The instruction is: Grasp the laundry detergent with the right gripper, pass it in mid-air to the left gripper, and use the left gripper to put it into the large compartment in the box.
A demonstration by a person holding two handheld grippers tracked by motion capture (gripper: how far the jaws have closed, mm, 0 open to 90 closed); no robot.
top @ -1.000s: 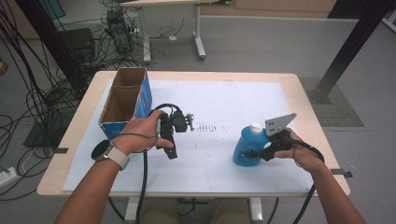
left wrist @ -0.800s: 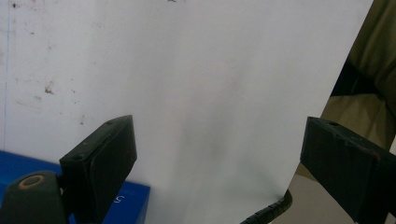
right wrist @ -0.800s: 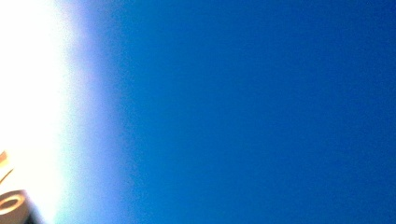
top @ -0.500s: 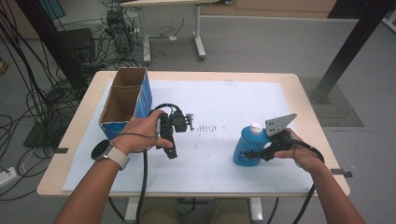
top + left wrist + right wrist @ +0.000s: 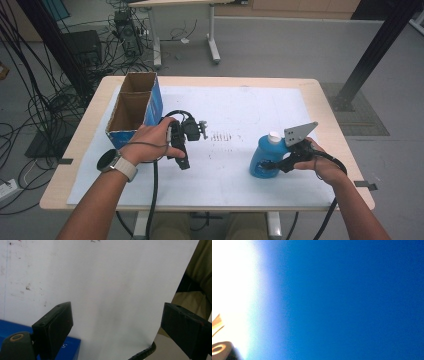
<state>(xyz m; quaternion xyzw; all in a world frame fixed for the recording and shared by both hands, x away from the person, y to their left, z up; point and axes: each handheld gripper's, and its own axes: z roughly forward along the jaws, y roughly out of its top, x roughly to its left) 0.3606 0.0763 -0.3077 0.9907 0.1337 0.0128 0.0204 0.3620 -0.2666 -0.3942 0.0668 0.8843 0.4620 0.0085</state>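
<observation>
A blue bottle [image 5: 262, 160] with a white cap stands upright on the white sheet at the front right. My right gripper [image 5: 272, 164] comes in from the right and is shut on the bottle's lower body. In the right gripper view the bottle's blue wall [image 5: 349, 300] sits right up against the camera. My left gripper [image 5: 183, 156] lies low over the sheet beside the box, with a hand around it. Its jaws point back toward the table's front edge. In the left gripper view the left gripper [image 5: 116, 307] stands wide open, with bare sheet between the jaws.
An open cardboard box [image 5: 155, 105] with blue outer walls and two compartments stands at the left; its blue side [image 5: 71, 347] shows by my left jaw. Faint pen marks [image 5: 225, 136] lie mid-sheet. The table's front edge [image 5: 210, 207] is near both forearms.
</observation>
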